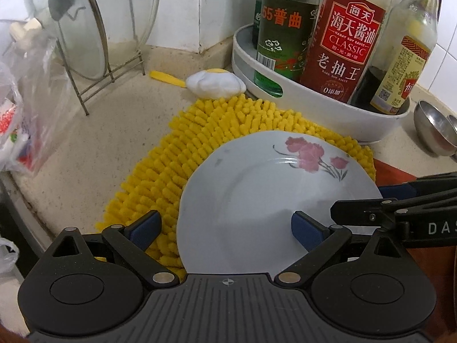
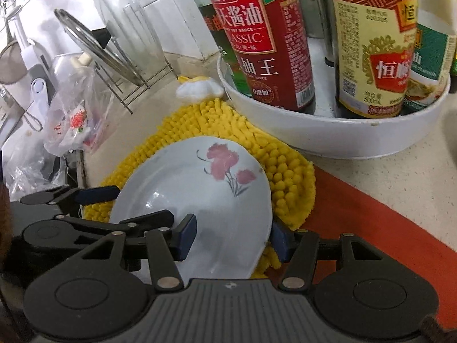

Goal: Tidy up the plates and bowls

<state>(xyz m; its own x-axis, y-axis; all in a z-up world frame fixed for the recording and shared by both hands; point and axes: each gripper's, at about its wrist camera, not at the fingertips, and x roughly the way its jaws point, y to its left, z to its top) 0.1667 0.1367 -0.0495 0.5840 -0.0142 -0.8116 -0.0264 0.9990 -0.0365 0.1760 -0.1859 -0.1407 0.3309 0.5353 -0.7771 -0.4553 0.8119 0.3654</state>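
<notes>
Plate flanked by both grippers — on the yellow mat

The plate (image 2: pixel 200 188) rim is straddled, ungripped, by the half-open right gripper (image 2: pixel 232 238); the left gripper (image 1: pixel 225 227) is spread wide over its opposite edge.

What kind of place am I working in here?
Most likely a home kitchen counter: soy sauce bottle in a white condiment tray, pot lids in a wire rack, tiled wall, flowered plate on a yellow mat.
</notes>
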